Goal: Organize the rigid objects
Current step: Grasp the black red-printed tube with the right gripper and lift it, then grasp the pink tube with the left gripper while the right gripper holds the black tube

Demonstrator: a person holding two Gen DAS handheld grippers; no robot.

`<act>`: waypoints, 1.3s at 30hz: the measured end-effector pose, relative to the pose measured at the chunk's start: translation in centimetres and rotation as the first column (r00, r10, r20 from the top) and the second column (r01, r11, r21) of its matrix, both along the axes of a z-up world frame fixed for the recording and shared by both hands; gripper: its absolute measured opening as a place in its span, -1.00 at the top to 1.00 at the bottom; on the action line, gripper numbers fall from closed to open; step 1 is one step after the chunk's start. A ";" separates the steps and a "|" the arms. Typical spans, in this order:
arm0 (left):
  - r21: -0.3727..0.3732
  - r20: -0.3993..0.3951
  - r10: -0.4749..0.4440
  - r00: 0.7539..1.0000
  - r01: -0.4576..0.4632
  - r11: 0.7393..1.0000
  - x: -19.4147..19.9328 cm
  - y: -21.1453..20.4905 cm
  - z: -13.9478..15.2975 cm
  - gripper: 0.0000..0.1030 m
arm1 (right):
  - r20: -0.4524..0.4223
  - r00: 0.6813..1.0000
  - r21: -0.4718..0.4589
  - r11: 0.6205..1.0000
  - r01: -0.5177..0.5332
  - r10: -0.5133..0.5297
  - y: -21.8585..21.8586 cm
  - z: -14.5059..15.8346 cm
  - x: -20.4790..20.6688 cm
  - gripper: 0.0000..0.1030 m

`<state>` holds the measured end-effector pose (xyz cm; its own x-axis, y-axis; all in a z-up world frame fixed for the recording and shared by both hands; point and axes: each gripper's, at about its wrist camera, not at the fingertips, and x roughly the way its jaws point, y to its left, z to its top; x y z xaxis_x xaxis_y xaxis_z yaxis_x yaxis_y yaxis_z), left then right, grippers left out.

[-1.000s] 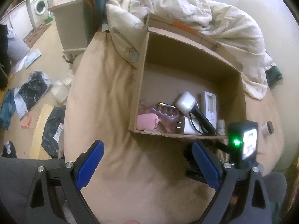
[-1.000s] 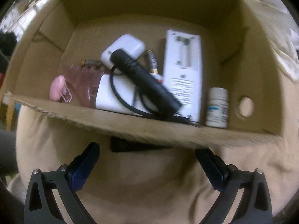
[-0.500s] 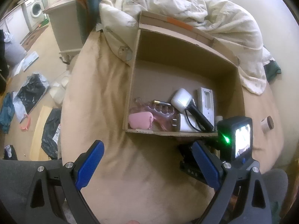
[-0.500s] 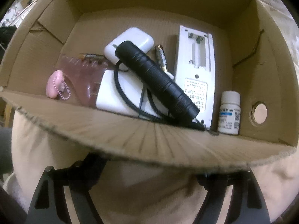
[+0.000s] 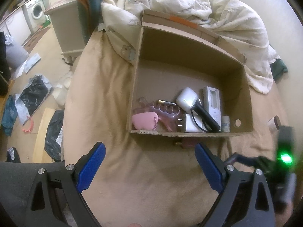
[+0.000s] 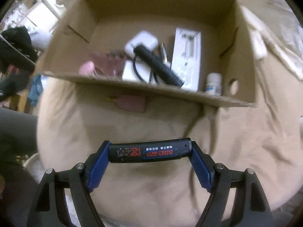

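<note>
One tan bedspread (image 5: 151,179) under cardboard box (image 5: 189,43).

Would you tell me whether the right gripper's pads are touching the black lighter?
Touching. The right wrist view shows the black lighter spanning the right gripper, each blue pad pressed against one end.

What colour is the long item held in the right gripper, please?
Black, with red and blue printed labels: the lighter spans the right gripper, best seen in the right wrist view.

A matt brown cardboard box (image 5: 189,60) with rough torn edges rests on soft beige cloth bedding (image 5: 106,98). A glossy black plastic lighter (image 6: 149,150) sits between smooth blue plastic fingers (image 6: 96,167). Crumpled cream quilt (image 5: 217,11) behind.
</note>
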<state>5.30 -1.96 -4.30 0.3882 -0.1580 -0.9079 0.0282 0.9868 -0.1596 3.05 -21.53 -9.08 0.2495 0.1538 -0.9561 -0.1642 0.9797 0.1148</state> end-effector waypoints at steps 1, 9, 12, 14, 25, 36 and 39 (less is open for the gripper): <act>0.003 -0.002 0.000 1.000 0.000 1.000 0.0 0.0 -0.1 -0.84 | 0.028 1.000 0.015 1.000 -0.002 0.002 -0.3 1.2 -0.3 -0.66; 0.053 0.004 -0.006 1.000 0.005 0.999 0.1 -0.4 -0.7 -0.84 | 0.345 0.939 0.142 0.988 -0.059 0.006 -2.1 7.7 -0.1 -0.66; 0.085 0.003 -0.007 1.000 0.007 0.996 0.1 -0.5 -1.2 -0.83 | 0.418 0.907 0.207 0.977 -0.043 -0.048 -2.5 7.9 0.5 -0.66; 0.111 0.003 -0.010 1.000 0.009 0.994 0.0 -0.6 -1.6 -0.83 | 0.463 0.884 0.231 0.972 -0.040 -0.073 -2.8 8.7 0.5 -0.66; 0.141 -0.034 -0.085 0.996 0.089 0.986 -0.7 -3.0 -4.0 -0.83 | 0.453 0.875 0.325 0.946 0.019 -0.173 -4.5 8.7 0.4 -0.67; 0.223 -0.077 -0.167 0.983 0.181 0.958 -0.6 -7.7 -7.8 -0.83 | 0.321 0.902 0.415 0.899 0.140 -0.288 -7.3 6.4 2.4 -0.67; 0.215 -0.092 -0.162 0.982 0.179 0.960 0.0 -8.8 -8.8 -0.83 | 0.305 0.908 0.422 0.896 0.141 -0.287 -7.4 6.1 2.7 -0.67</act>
